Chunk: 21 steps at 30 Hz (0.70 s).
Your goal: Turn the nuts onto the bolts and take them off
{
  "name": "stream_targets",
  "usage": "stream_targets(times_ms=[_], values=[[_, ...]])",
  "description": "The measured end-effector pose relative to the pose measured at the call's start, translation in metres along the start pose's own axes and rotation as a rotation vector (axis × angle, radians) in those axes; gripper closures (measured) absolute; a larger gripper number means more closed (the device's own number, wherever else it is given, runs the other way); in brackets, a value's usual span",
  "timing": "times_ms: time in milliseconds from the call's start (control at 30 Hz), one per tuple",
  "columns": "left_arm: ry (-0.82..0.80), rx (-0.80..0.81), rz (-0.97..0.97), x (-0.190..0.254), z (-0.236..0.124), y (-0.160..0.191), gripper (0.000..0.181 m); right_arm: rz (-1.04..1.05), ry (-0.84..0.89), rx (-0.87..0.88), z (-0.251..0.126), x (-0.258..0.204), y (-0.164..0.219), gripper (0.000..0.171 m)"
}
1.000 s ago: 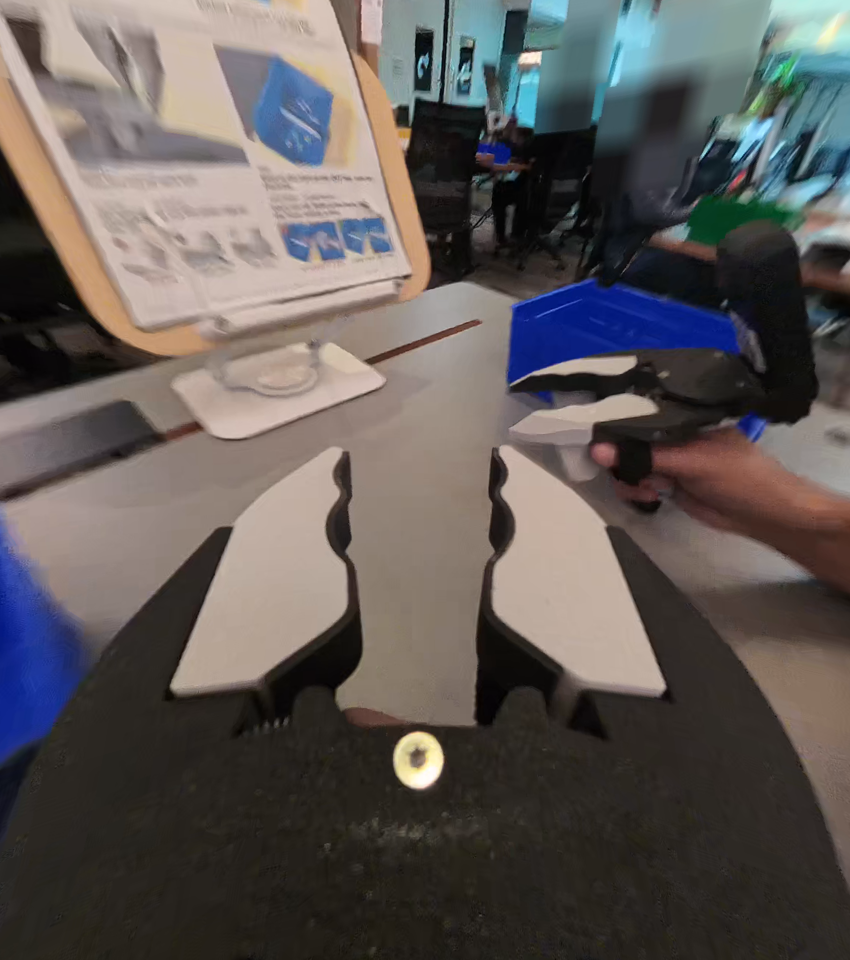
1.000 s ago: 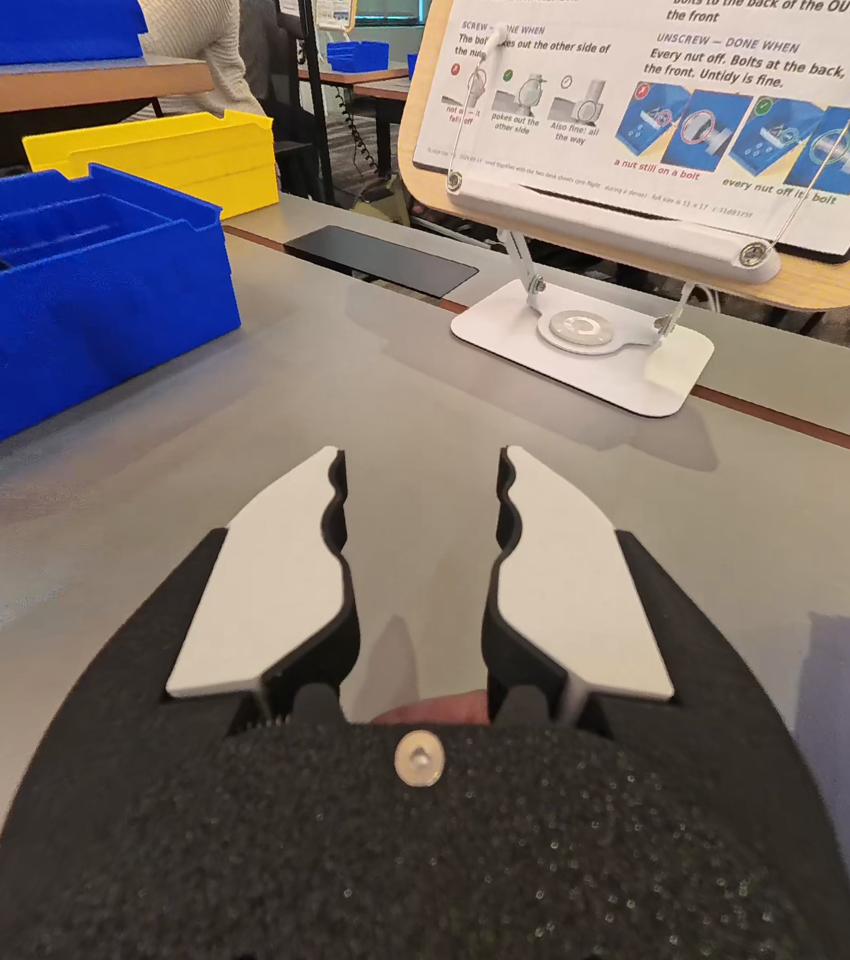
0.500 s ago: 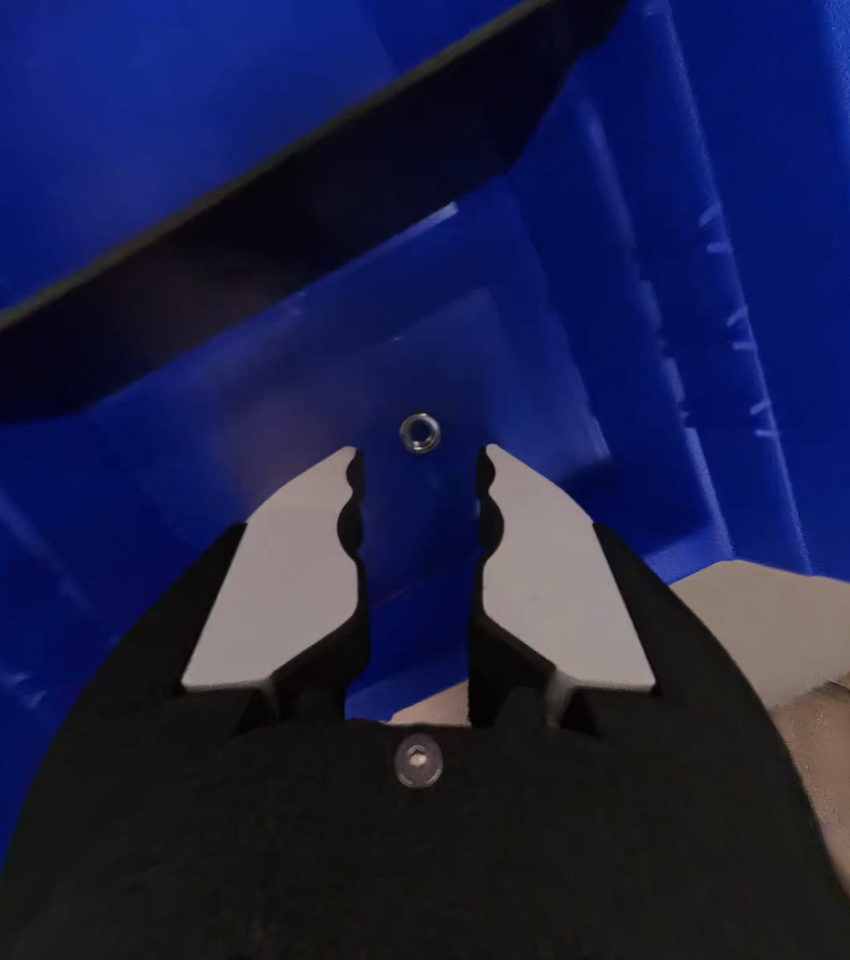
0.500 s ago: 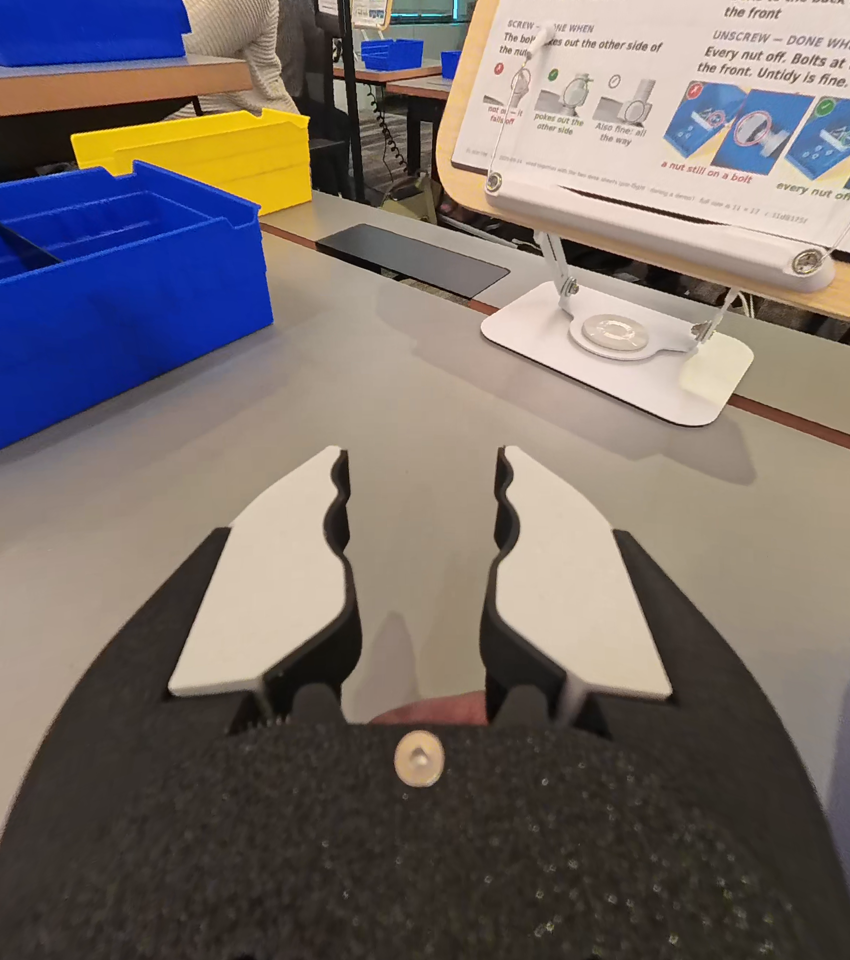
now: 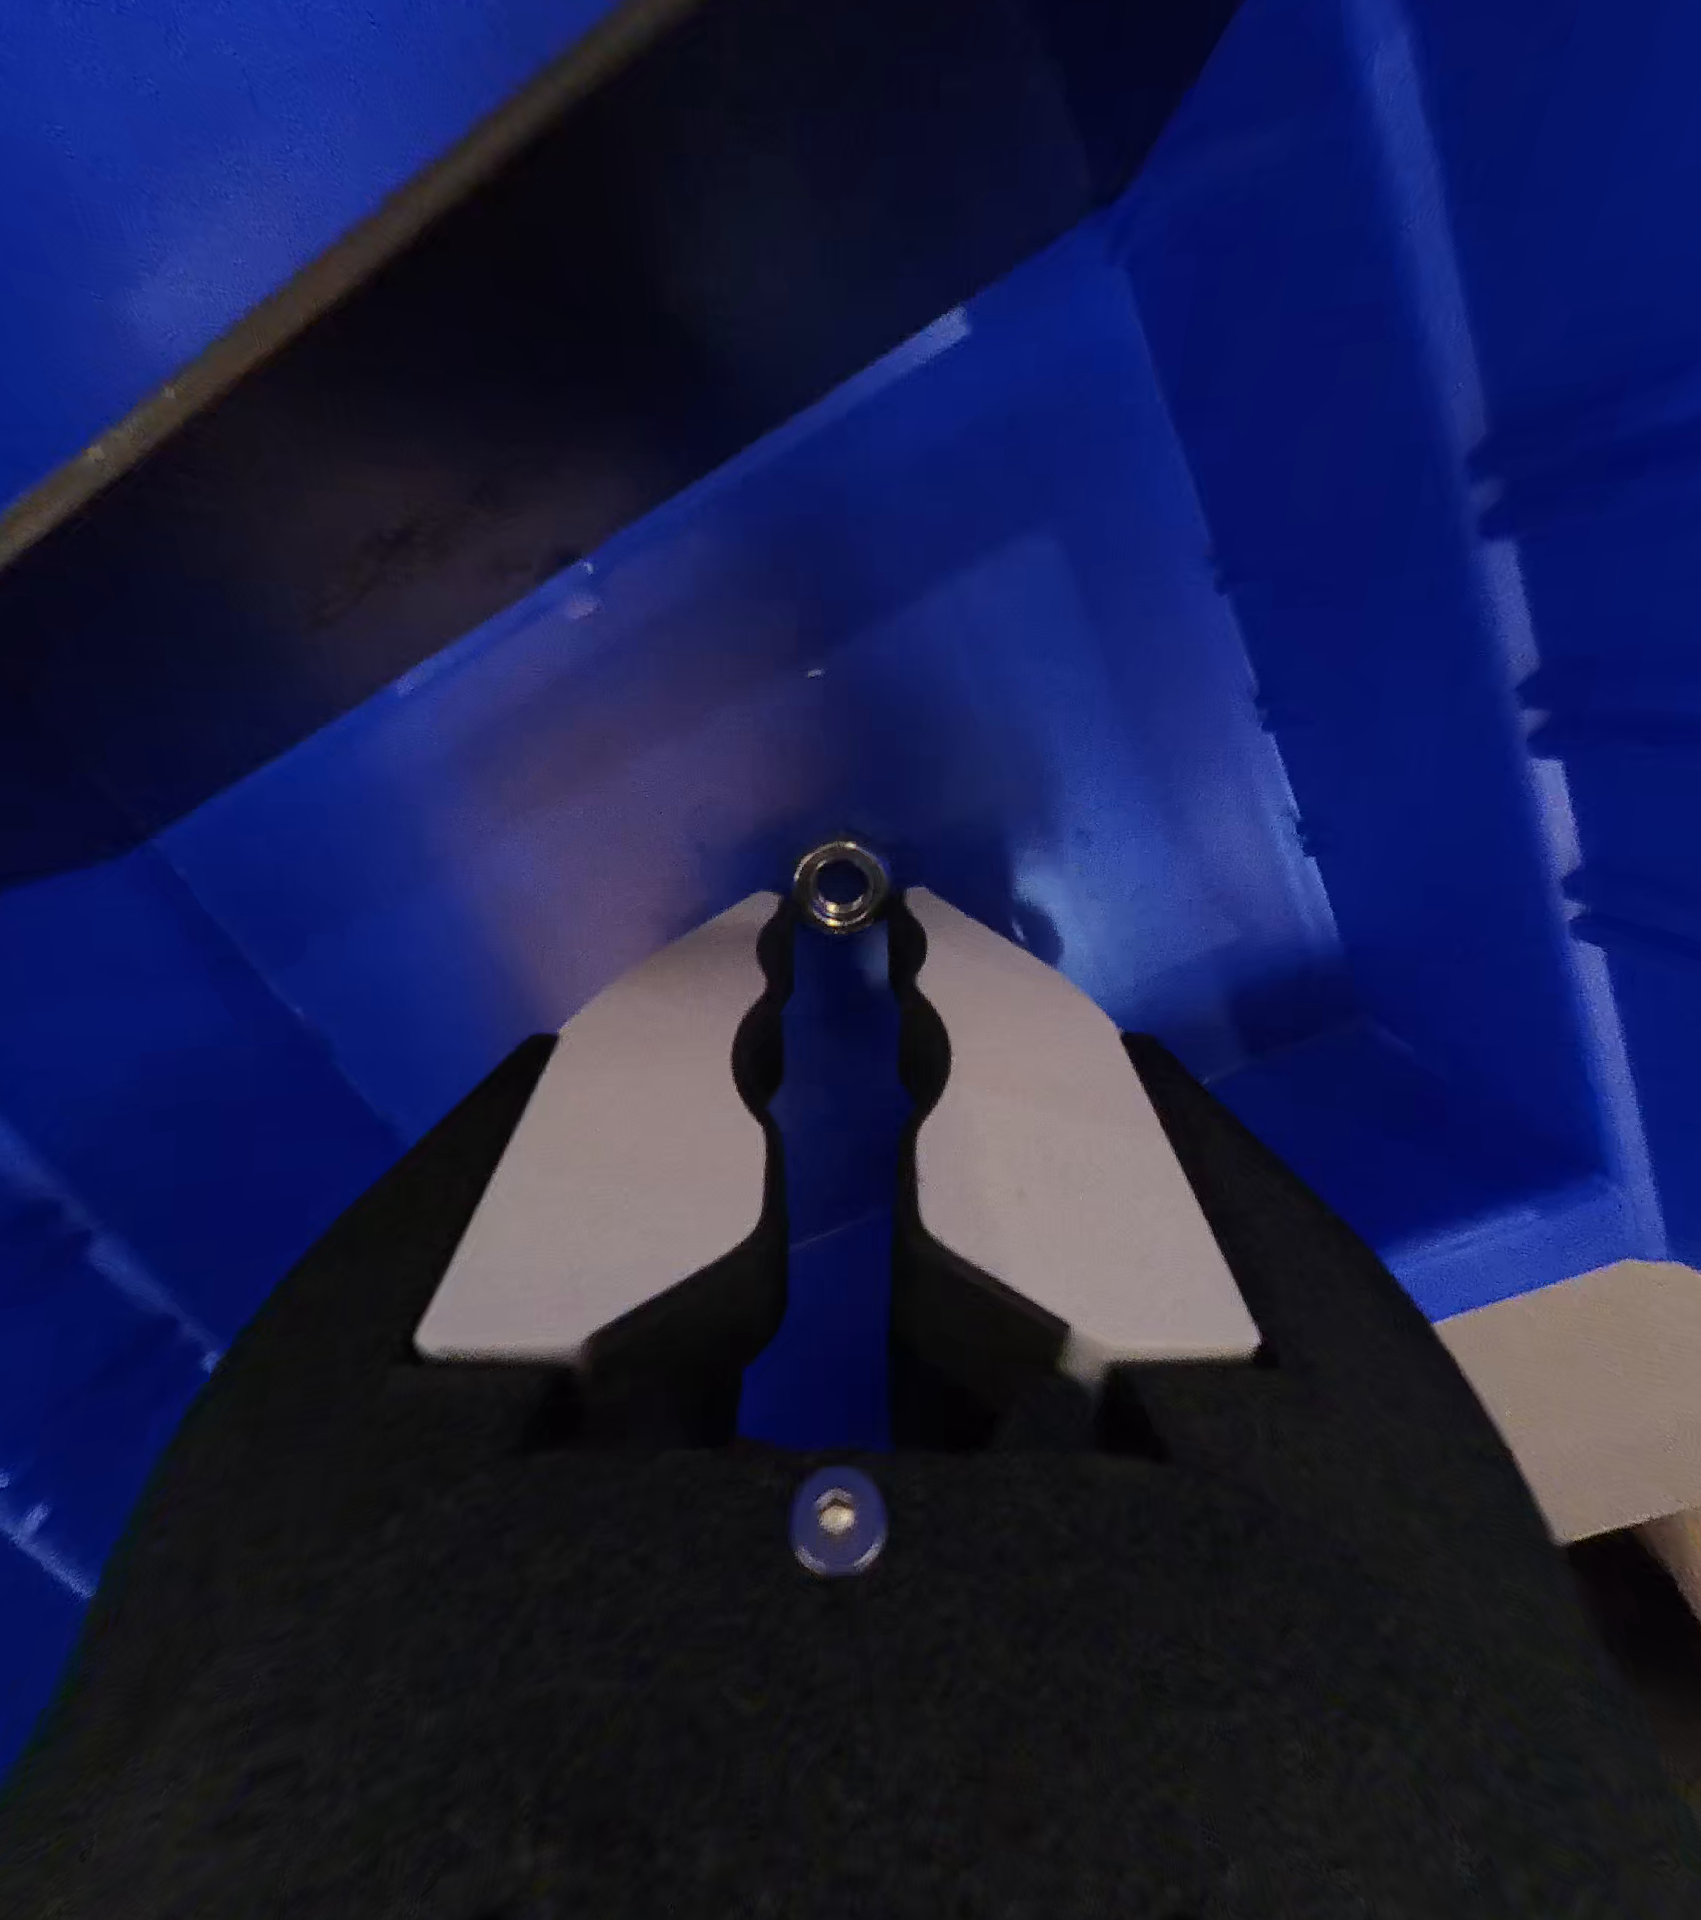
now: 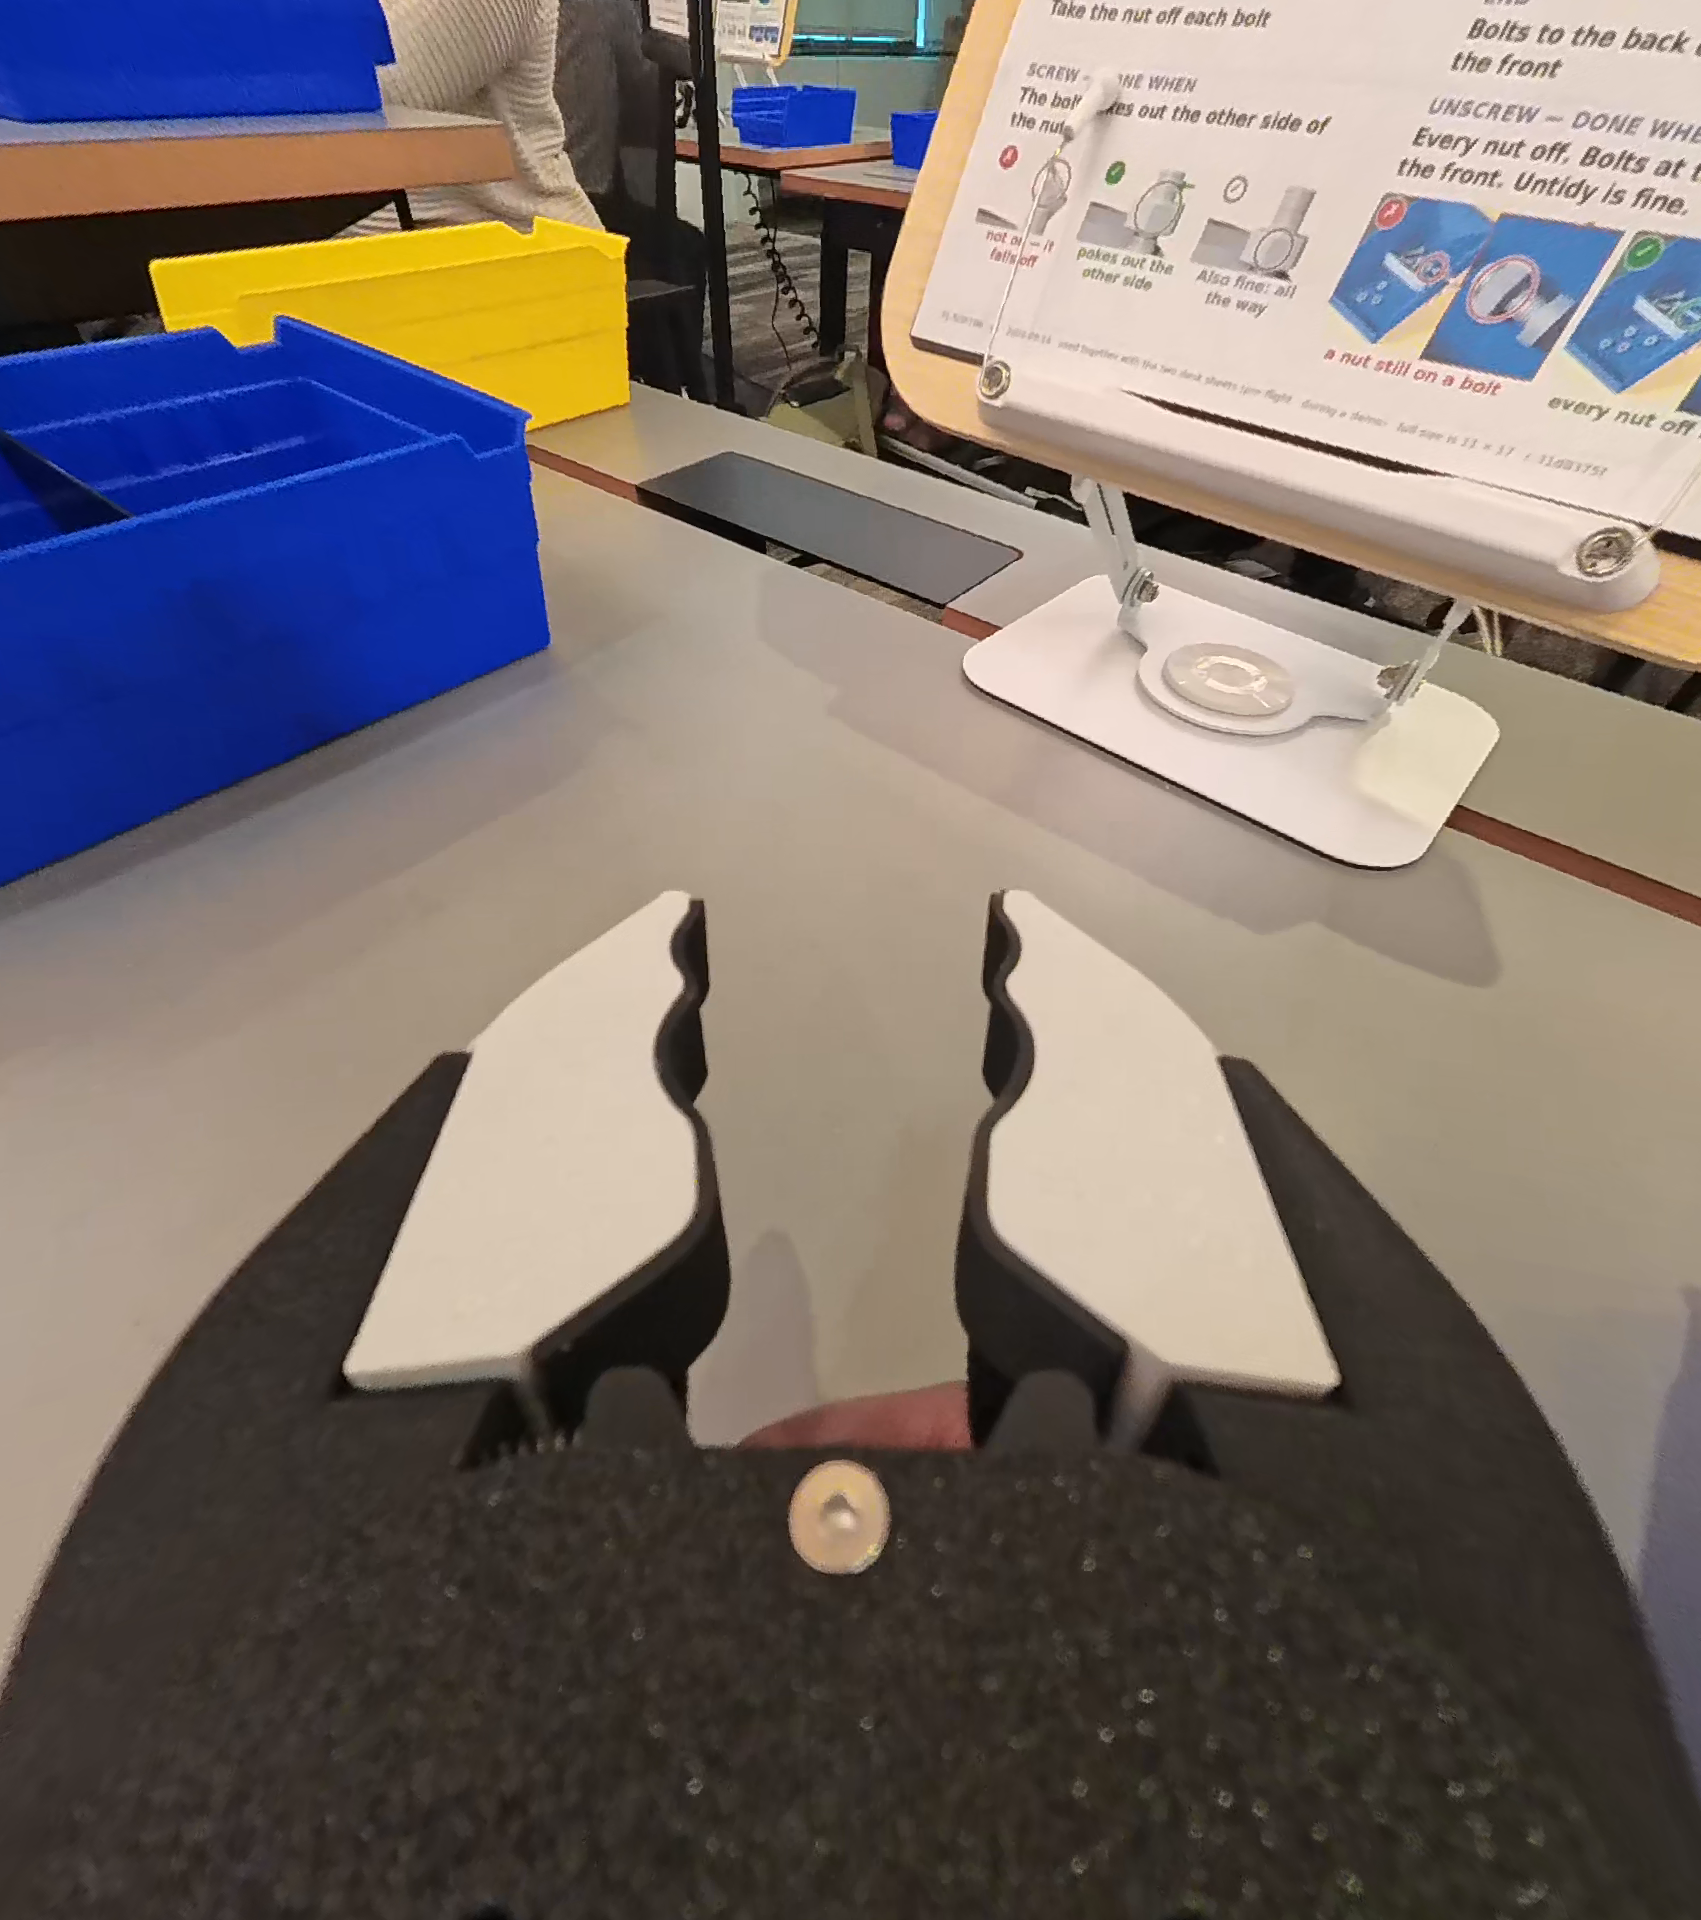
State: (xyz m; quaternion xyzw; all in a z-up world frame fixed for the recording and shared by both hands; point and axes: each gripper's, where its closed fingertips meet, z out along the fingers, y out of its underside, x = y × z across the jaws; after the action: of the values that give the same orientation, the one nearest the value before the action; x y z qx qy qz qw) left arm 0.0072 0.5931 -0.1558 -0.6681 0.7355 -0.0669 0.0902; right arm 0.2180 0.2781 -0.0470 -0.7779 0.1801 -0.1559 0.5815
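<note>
In the left wrist view a small silver nut lies on the floor of a blue bin, hole facing the camera. My left gripper reaches down into the bin, and its two fingertips press against the nut from both sides. A black divider crosses the bin beyond the nut. My right gripper is open and empty, hovering over the grey table. The same kind of blue bin with a black divider stands to its far left. No bolt shows in either view.
A white stand holding an instruction sheet on a wooden board stands at the back right of the table. A yellow bin sits behind the blue bin. A person in a light sweater sits at another table behind. Spacing between my two grippers at the tips: around 40 cm.
My left gripper swung from over the table down into the blue bin, moved up to the nut and narrowed its fingers onto it. My right gripper stayed open and drifted slightly back.
</note>
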Motion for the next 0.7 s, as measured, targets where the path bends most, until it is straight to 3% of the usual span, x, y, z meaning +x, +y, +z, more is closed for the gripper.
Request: stream_targets(times_ms=[100,233,367,467,567,700], values=[[-0.077,0.029,0.056,-0.005,-0.006,-0.003,0.164,-0.003,-0.005,0.003,0.0,-0.001,-0.001,0.121],[-0.157,0.271,0.079,-0.001,-0.057,-0.03,0.164,-0.012,0.003,-0.011,0.001,0.0,0.002,0.123],[-0.166,0.6,0.179,0.047,-0.128,-0.061,0.164,-0.036,0.052,-0.054,0.003,0.007,0.009,0.122],[-0.077,0.722,0.203,0.099,-0.148,-0.071,0.164,-0.034,0.055,-0.054,0.003,0.008,0.01,0.122],[0.012,0.7,0.307,0.145,-0.137,-0.083,0.164,-0.032,0.055,-0.055,0.003,0.009,0.01,0.122],[0.079,0.541,0.515,0.184,-0.105,-0.115,0.164,-0.036,0.055,-0.051,0.002,0.008,0.008,0.122]])
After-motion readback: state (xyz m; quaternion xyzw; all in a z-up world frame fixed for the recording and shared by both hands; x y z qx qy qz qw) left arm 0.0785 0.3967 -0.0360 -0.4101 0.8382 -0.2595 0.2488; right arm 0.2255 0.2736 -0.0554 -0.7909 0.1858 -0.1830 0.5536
